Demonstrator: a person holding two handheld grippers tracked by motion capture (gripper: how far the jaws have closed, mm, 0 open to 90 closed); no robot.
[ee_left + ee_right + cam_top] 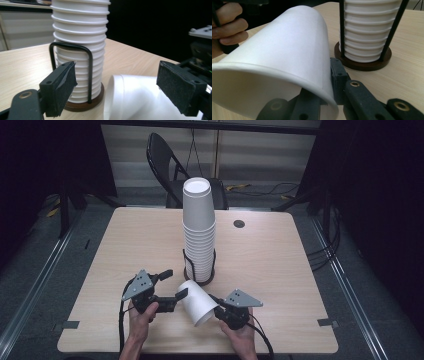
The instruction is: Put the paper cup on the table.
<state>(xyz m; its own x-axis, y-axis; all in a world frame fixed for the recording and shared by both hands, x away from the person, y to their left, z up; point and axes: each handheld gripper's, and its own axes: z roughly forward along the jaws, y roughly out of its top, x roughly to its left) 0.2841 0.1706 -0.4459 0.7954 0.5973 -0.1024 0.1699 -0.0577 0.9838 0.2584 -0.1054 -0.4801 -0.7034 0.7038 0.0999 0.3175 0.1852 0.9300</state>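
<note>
A single white paper cup [196,301] lies tilted on its side low in the middle of the high view, its closed base pointing toward the upper left of the frame and its open mouth toward the lower right. It is plain and unprinted, with smooth tapering walls and a thin rolled lip around the mouth. In the right gripper view the cup [279,62] takes up the left and centre of the frame, mouth nearest the camera, a faint seam running down its wall.

The right gripper [222,310] grasps this cup at the rim: its jaws are clenched on the lip, one black jaw outside the wall at the lower centre of its own view.

The left gripper [172,285] sits at the lower left of the high view with its jaws released, spread wide. In the left gripper view the cup's base end [135,97] lies low between the two padded jaws, touching neither.

Just behind the cup, at the centre of the wooden bench [280,265], a tall stack of identical white cups [199,227] stands upright in a black wire holder [200,270] on a dark round base.
</note>
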